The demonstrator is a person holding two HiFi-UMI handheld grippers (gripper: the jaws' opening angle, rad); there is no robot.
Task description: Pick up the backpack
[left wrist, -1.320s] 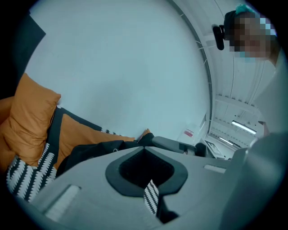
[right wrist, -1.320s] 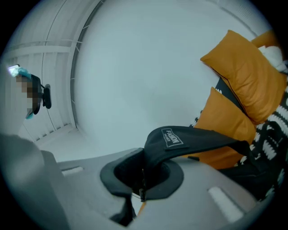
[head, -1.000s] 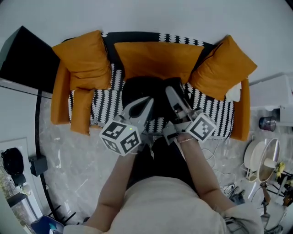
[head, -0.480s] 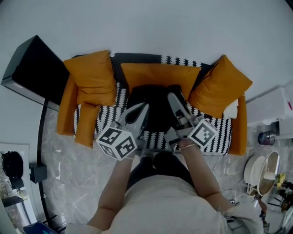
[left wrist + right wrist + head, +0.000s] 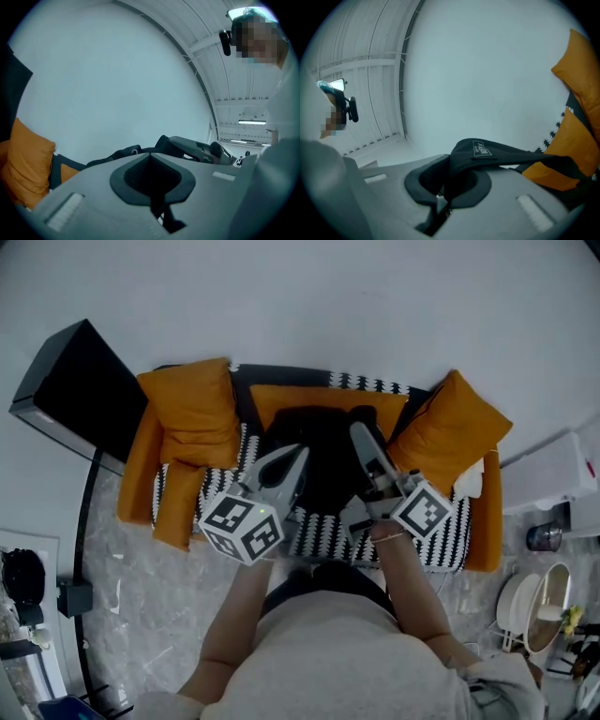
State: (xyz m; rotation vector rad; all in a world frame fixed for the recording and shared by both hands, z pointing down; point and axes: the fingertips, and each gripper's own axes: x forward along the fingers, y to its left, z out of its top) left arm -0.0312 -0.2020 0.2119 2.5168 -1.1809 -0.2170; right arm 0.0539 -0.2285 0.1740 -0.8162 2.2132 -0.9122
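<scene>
Head view: backpack (image 5: 322,460) between orange cushions (image 5: 192,409)

An orange sofa (image 5: 138,470) stands on marbled floor (image 5: 141,615). A zigzag cover (image 5: 323,538) drapes its seat, bearing an orange left cushion (image 5: 192,409), middle cushion (image 5: 279,399) and right cushion (image 5: 452,432). Whether the backpack (image 5: 319,442) touches it is unclear.

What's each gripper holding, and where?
Right gripper pinches the backpack by its black labelled strap. Left gripper is shut; its hold cannot be told.
</scene>
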